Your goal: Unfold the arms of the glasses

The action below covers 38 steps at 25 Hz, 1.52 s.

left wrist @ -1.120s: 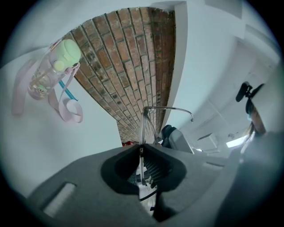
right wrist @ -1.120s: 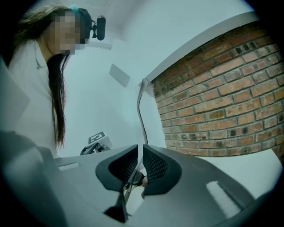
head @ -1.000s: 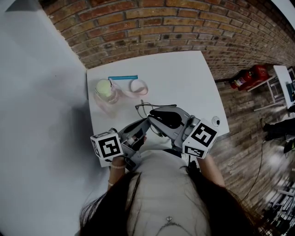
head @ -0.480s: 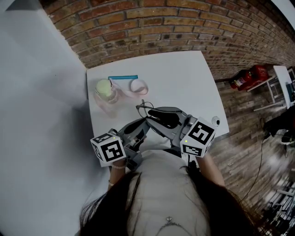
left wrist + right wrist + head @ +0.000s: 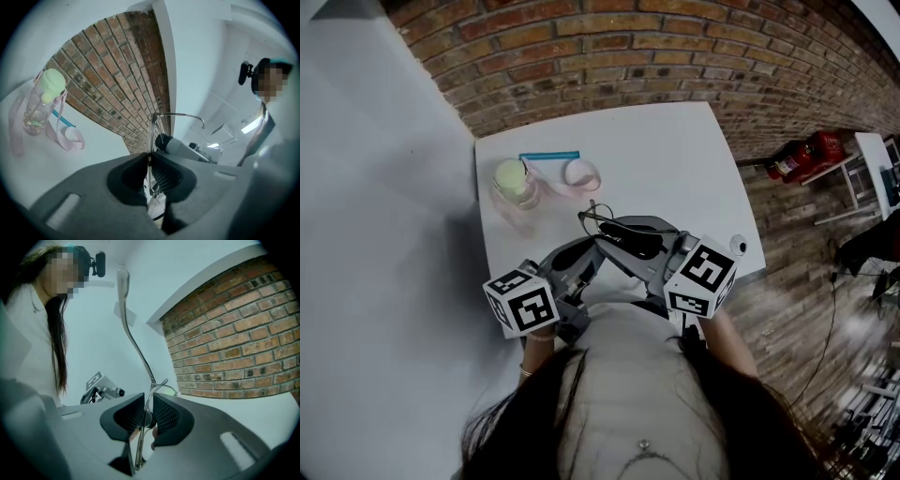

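Note:
Thin wire-framed glasses hang above the near part of the white table, held between both grippers. My left gripper comes in from the lower left, and in the left gripper view it is shut on the thin frame, with one arm bending off to the right. My right gripper comes in from the lower right. In the right gripper view it is shut on the wire by the hinge, and a long arm rises up and to the left.
A clear bottle with a pale green lid stands at the table's left; its pink strap and a blue stick lie beside it. A small round object sits near the right edge. A red extinguisher lies on the floor.
Both grippers have drawn slightly closer together over the glasses. The arm that stuck out to the right a second ago is now covered by the right gripper.

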Each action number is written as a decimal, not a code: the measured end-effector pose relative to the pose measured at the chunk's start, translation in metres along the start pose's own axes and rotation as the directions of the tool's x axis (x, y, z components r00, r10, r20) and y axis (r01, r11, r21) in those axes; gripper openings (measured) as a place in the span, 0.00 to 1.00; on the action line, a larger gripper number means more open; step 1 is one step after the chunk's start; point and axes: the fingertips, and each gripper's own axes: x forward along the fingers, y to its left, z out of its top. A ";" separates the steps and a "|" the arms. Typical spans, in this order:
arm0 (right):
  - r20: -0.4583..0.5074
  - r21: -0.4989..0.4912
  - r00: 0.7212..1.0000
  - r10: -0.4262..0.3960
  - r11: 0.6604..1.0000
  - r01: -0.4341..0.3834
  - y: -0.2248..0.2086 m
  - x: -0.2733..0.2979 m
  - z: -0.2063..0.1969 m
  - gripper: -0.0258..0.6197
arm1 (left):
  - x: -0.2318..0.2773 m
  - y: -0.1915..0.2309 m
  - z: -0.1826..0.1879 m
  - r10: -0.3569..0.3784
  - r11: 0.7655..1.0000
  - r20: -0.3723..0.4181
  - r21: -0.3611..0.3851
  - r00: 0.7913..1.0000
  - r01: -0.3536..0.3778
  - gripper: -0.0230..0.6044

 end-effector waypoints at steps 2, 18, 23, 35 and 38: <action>-0.002 -0.002 1.000 -0.002 1.000 0.002 0.000 0.000 0.000 0.13 | 0.000 0.000 0.000 0.004 1.000 0.002 -0.001 1.000 -0.004 0.07; 0.020 -0.024 1.000 -0.018 1.000 0.019 0.002 -0.003 0.007 0.11 | -0.004 0.011 0.005 0.001 0.994 0.056 -0.112 0.998 0.006 0.07; 0.033 -0.029 0.999 -0.022 0.999 0.023 0.002 -0.005 0.010 0.10 | -0.007 0.018 0.006 0.008 0.986 0.080 -0.165 0.997 0.005 0.07; 0.057 -0.042 0.998 -0.033 0.998 0.035 0.002 -0.009 0.017 0.09 | -0.010 0.025 0.010 0.005 0.969 0.123 -0.246 0.992 0.025 0.07; 0.063 -0.046 0.997 -0.035 0.998 0.038 0.002 -0.010 0.019 0.09 | -0.011 0.025 0.010 0.001 0.967 0.131 -0.253 0.991 0.033 0.07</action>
